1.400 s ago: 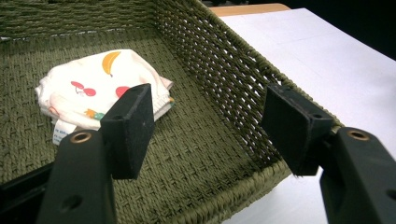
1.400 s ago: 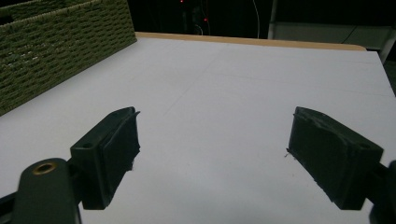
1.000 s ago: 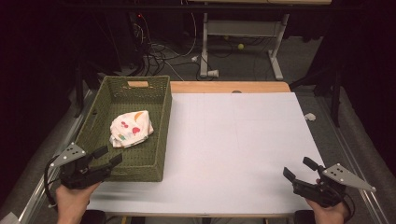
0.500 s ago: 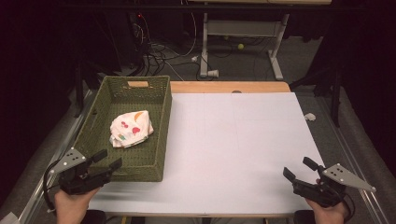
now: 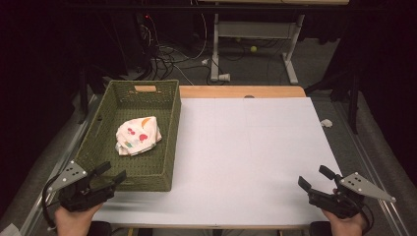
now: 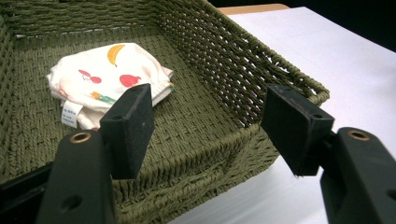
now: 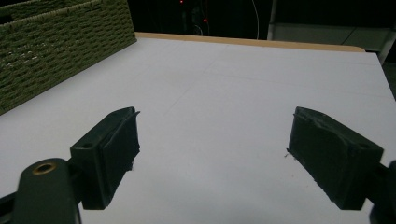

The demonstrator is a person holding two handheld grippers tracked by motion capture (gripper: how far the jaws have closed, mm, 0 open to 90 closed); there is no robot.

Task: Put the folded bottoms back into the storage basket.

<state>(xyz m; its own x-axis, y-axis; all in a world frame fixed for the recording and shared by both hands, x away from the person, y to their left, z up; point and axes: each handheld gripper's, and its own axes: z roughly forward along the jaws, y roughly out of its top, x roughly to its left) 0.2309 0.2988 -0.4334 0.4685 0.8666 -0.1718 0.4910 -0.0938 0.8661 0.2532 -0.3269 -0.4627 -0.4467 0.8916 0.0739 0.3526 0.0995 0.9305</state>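
Observation:
A green woven basket sits on the left part of the white table. Inside it lies a crumpled white cloth printed with fruit, which the left gripper view shows as the cloth on the basket floor. My left gripper hovers open at the basket's near left corner, its jaws wide apart and empty. My right gripper is open near the table's front right corner, with bare table between its jaws.
A wooden strip runs along the table's far edge. Beyond it stand a desk frame and loose cables on a dark floor. The basket's side wall shows at the upper left of the right gripper view.
My left gripper has drifted slightly back toward the person and down, away from the basket's near wall. The right gripper, cloth and basket have stayed still.

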